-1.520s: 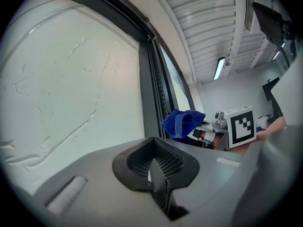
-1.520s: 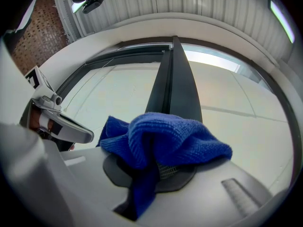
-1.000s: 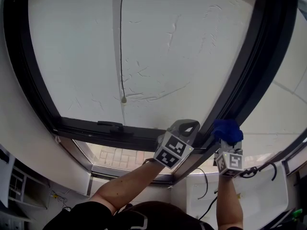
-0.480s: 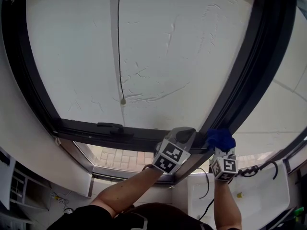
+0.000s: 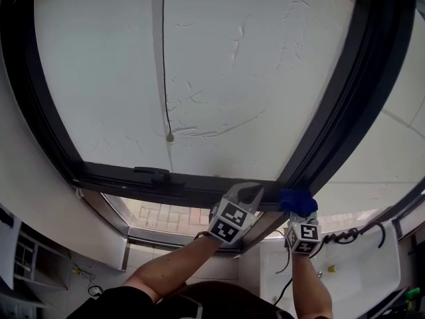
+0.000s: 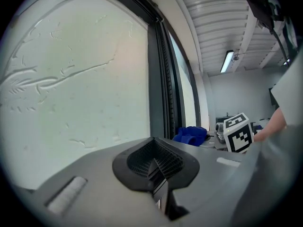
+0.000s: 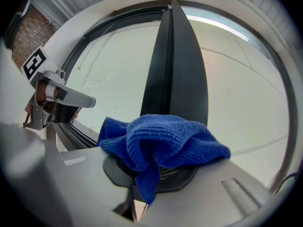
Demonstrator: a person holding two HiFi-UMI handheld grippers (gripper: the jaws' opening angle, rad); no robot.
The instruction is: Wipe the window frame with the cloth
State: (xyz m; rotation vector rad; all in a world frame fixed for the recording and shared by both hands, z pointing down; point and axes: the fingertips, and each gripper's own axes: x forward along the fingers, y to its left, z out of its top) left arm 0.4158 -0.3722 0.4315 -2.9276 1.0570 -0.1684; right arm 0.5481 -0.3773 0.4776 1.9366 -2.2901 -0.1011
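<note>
A blue cloth [image 5: 297, 202] is bunched in my right gripper [image 5: 299, 208], which is shut on it and holds it against the foot of the dark upright window frame [image 5: 352, 105]. In the right gripper view the cloth [image 7: 161, 143] covers the jaws, with the frame's post [image 7: 177, 70] rising behind it. My left gripper [image 5: 247, 193] is just left of the cloth, by the corner where the post meets the dark bottom rail [image 5: 153, 181]. Its jaws are shut with nothing between them. The left gripper view shows the cloth [image 6: 191, 135] and the post [image 6: 161, 84] ahead.
Frosted, scratched glass [image 5: 199, 65] fills the frame, with a thin cord [image 5: 165, 58] hanging down it to a small end knob. A white wall [image 5: 40, 205] lies left. Below the sill are brick paving [image 5: 166, 216] and a white surface with cables [image 5: 345, 264].
Both grippers have slid down and a little left along the post toward the bottom corner, the cloth travelling with the right one.
</note>
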